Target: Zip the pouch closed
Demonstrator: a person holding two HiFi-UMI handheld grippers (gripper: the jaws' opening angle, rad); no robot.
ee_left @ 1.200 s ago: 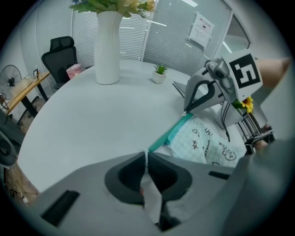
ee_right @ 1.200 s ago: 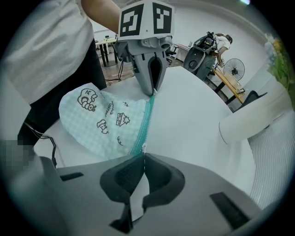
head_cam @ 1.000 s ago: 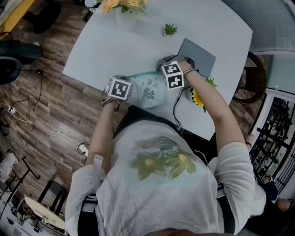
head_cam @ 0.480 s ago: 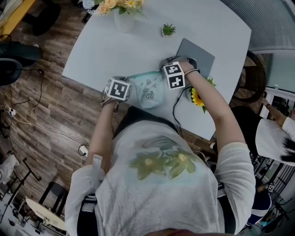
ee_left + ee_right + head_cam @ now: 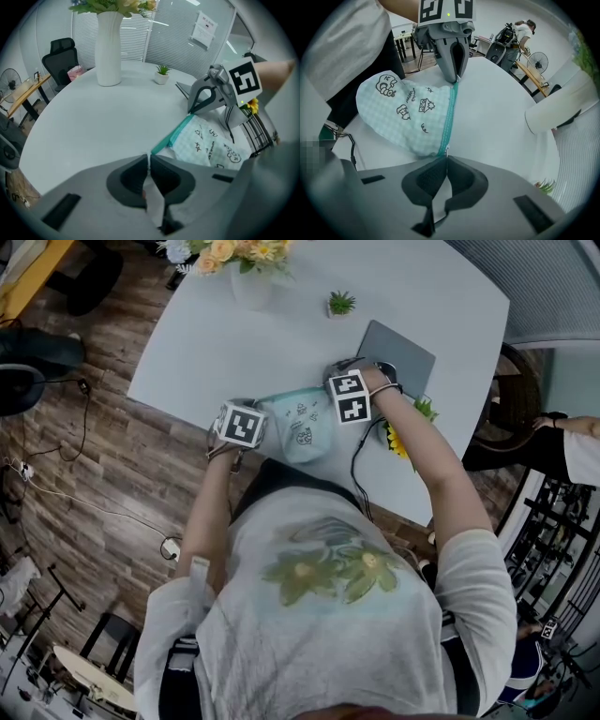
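On table, mint checked pouch; left gripper pinching end, right gripper zipper pull.

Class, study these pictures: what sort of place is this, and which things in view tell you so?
Probably an office or meeting room: a large white table, a black high-backed office chair near a wooden desk, and slatted window blinds behind them.

On the table, by its near edge: pouch. At pouch's left end, left gripper; at its right end, right gripper. Behind pouch, well apart: vase leftward, small potted plant. Just behind-right of pouch, flat pad; right of pouch, sunflower.
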